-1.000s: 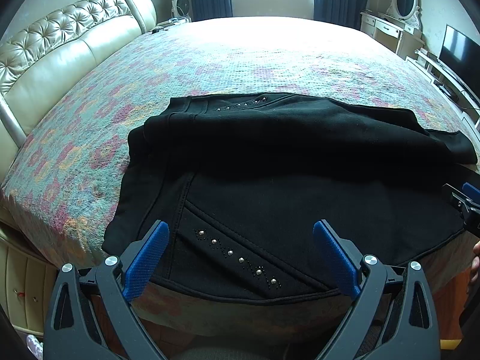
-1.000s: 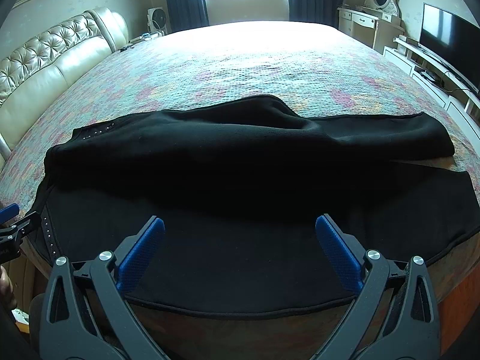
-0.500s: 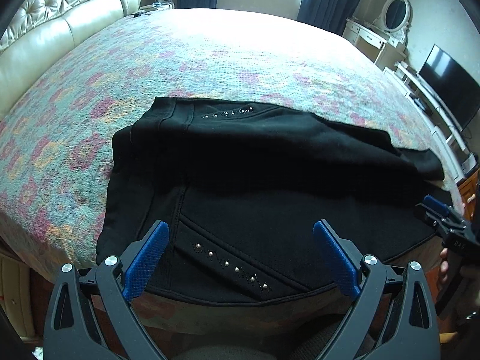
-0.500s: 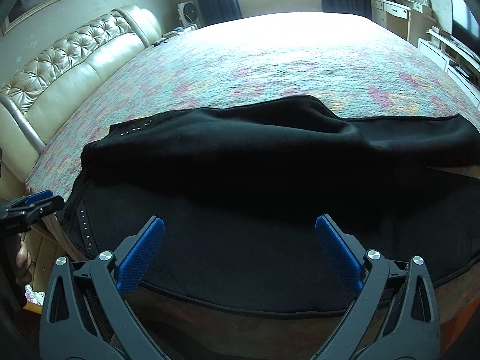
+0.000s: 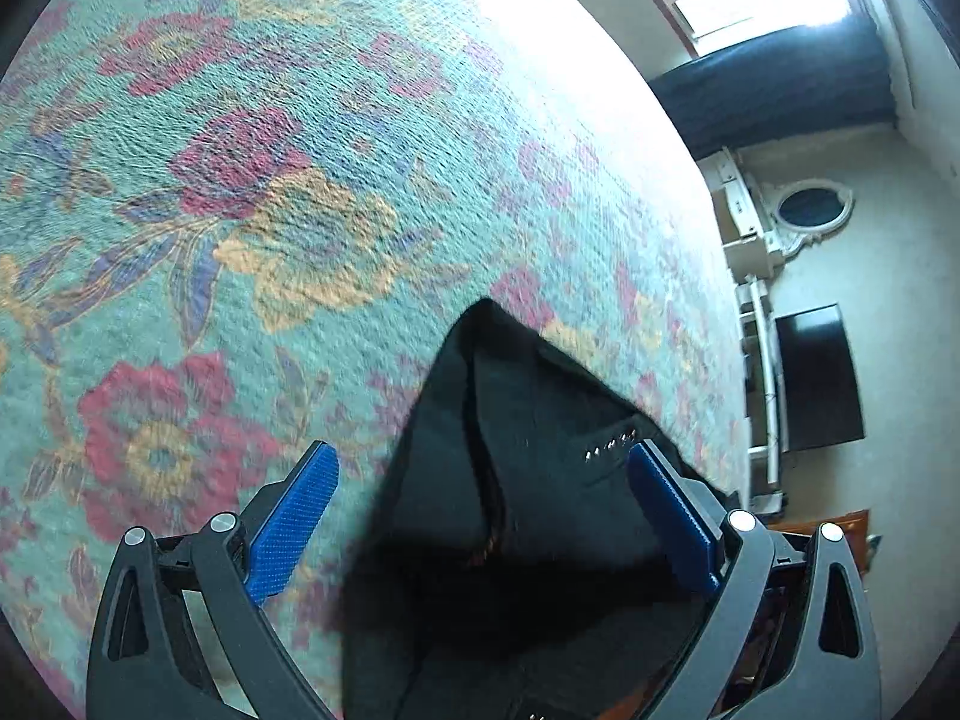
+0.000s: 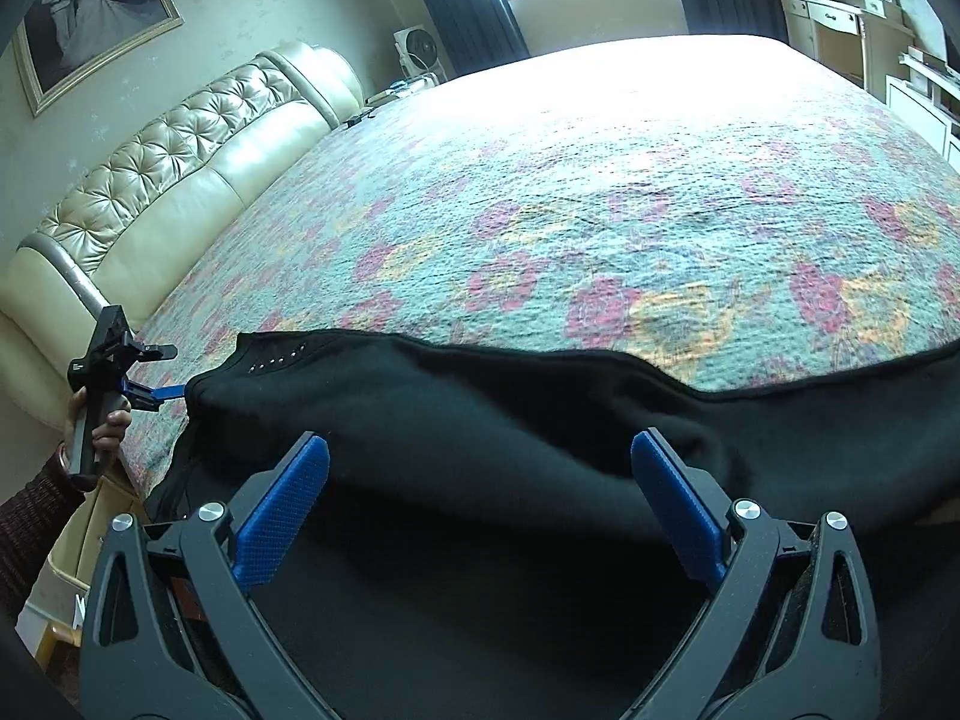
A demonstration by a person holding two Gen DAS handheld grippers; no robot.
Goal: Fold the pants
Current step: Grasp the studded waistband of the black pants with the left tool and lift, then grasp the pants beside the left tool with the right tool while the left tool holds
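Pants (image 6: 480, 438), black and studded, lie across the near edge of the bed (image 6: 600, 210). Left tongs (image 5: 480, 510) gape wide around the waistband corner at the left end; right tongs (image 6: 480, 498) spread wide over the middle fabric. A tufted headboard (image 6: 180, 180) stands left; a dresser (image 6: 840, 30) far right.

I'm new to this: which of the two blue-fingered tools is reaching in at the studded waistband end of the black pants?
The left tool, at the pants' studded corner. The right tool hovers open over the middle.
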